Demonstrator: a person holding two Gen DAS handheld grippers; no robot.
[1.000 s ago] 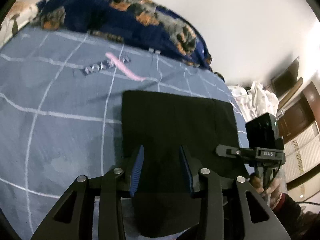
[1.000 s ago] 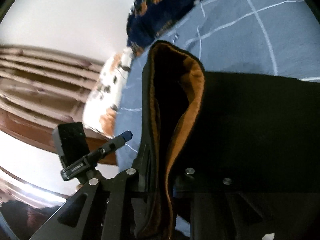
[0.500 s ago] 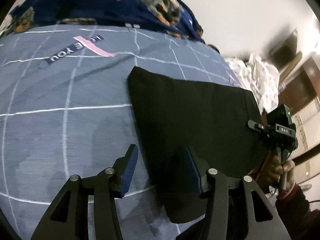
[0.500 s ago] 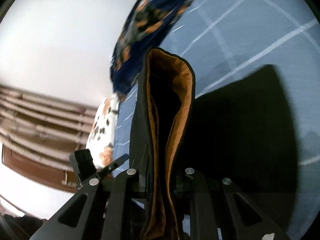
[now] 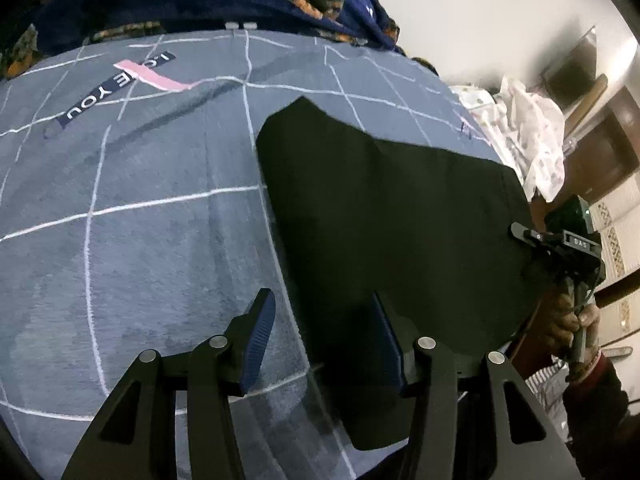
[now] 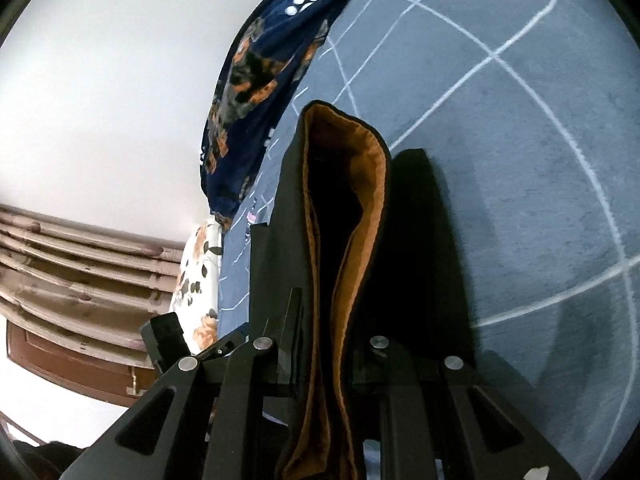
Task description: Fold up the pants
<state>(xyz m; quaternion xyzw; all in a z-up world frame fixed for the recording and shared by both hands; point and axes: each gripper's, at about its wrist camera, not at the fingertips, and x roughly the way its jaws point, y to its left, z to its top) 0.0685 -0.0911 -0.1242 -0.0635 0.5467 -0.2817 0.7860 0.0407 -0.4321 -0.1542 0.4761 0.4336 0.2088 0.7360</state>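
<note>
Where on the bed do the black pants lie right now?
In the left wrist view the black pants lie folded on the right half of the grey checked bedspread, near its right edge, below the dark floral blanket.

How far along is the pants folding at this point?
Mostly done, it seems: the black pants lie on the blue bedspread as a flat folded panel. The left gripper has just been opening and its pads press nothing. The right gripper is shut on an edge showing orange lining. Left: lay that edge down and let go.
</note>
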